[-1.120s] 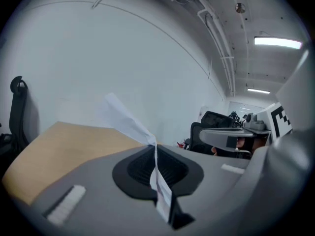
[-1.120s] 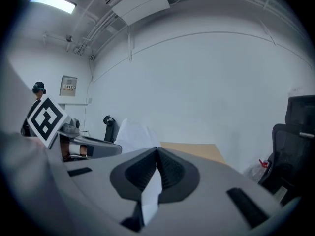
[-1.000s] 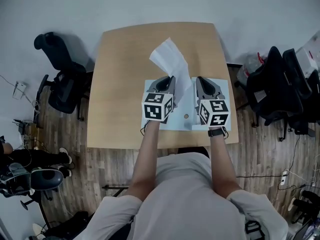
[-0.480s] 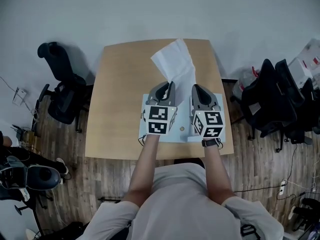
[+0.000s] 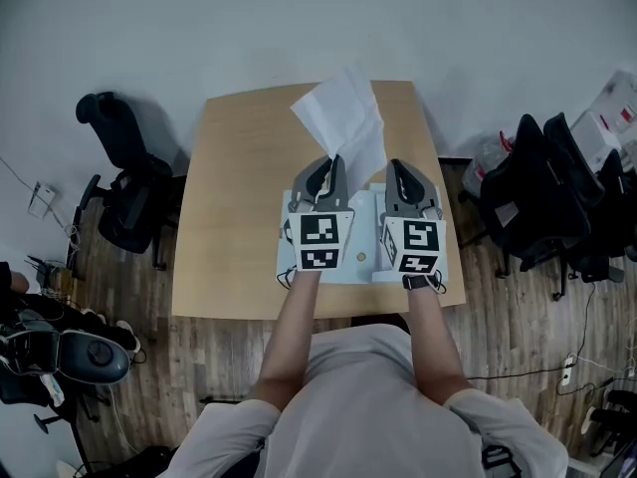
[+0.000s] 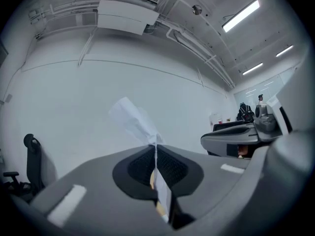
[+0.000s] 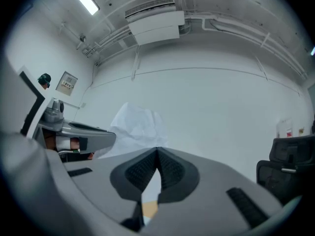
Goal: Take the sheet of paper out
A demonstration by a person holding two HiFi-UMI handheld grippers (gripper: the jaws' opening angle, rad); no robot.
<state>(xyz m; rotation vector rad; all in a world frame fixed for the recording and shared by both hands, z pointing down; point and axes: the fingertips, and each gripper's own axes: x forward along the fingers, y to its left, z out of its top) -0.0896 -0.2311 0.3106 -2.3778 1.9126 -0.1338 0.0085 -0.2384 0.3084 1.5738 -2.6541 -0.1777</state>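
Fingers (image 6: pixel 140 163) of L gripper (image 6: pixel 155 145) were pressed tight together w/ the sheet of paper (image 6: pixel 130 119) pinched edge-on btwn them. The sheet was creased at the pinch & fanned out beyond the tips. In head view it stood out past the L gripper, over the far half of the wooden table (image 5: pixel 239 167). Its near edge ran down btwn the two grippers. A white flat folder (image 5: pixel 365 229) lay on the table under both; couldn't tell if the sheet touched it. R gripper (image 7: pixel 157 149) had its tips closed on each other, nothing caught btwn them. It sat just beside the L one, approx. level w/ it. Black office chair (image 5: pixel 119 167) stood left of the table.
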